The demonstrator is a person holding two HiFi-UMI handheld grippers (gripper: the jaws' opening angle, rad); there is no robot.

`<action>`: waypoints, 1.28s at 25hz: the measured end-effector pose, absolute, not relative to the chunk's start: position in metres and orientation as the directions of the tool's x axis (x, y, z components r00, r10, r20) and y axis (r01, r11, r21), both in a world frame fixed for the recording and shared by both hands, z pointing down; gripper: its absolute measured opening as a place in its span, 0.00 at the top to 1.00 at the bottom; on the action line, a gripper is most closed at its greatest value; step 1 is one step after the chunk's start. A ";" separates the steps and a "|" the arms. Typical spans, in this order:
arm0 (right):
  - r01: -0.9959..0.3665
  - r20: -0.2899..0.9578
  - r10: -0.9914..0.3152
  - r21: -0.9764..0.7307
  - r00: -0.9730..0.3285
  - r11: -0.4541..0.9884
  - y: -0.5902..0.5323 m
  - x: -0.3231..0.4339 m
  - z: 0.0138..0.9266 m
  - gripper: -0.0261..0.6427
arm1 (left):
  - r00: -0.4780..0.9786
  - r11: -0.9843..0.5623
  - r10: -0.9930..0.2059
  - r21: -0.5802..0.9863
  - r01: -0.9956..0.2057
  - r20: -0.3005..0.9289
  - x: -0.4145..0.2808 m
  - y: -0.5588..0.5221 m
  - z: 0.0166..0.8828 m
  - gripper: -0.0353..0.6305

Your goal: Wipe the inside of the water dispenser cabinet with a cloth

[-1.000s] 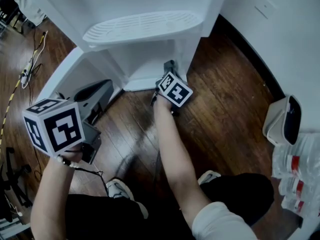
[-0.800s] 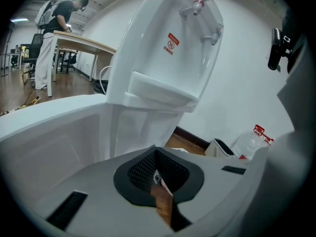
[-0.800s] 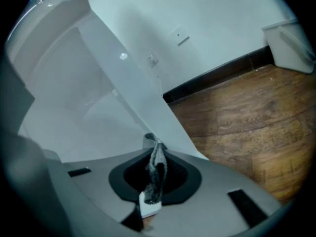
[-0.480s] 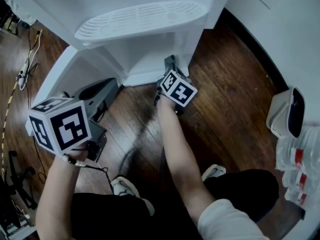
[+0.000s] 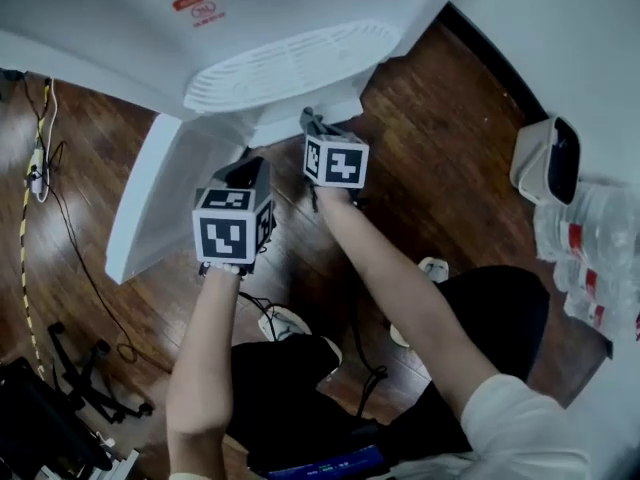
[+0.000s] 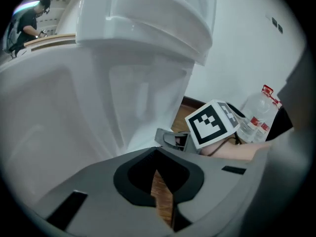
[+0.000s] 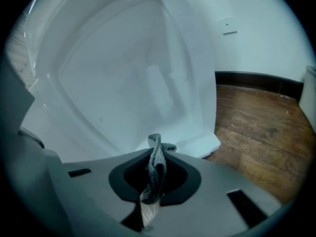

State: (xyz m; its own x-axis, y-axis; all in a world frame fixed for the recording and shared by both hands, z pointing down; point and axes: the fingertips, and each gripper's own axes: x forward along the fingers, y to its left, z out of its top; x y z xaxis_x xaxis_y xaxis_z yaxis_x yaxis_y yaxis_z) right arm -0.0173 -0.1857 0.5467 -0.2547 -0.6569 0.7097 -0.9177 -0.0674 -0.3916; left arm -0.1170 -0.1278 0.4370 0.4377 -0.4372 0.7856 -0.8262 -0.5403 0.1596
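Below me lies a dark wooden floor (image 5: 440, 148). The white water dispenser (image 5: 300, 28) stands on it at the top of the frame, its open door (image 5: 150, 198) swung out to the left. Cables (image 5: 25, 278) trail down the left edge, and black stand legs (image 5: 85, 388) sit at lower left. A white bin (image 5: 535, 158) and packed bottles (image 5: 590, 258) stand at the right edge. One of my shoes (image 5: 285, 320) rests near the middle.
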 end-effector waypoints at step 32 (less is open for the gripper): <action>-0.919 0.608 -0.707 -0.362 -0.360 0.156 0.081 0.012 -0.132 0.91 | 0.661 -0.473 -0.511 0.463 -0.750 0.549 -0.084 0.111 -0.163 0.95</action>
State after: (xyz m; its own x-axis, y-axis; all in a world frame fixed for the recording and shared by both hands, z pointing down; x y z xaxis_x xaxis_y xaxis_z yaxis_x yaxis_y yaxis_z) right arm 0.0118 0.0806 -0.1315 -0.3603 -0.7073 0.6082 -0.9188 0.1564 -0.3624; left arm -0.0843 0.1115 -0.1634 0.6613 -0.5107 0.5494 -0.7497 -0.4729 0.4629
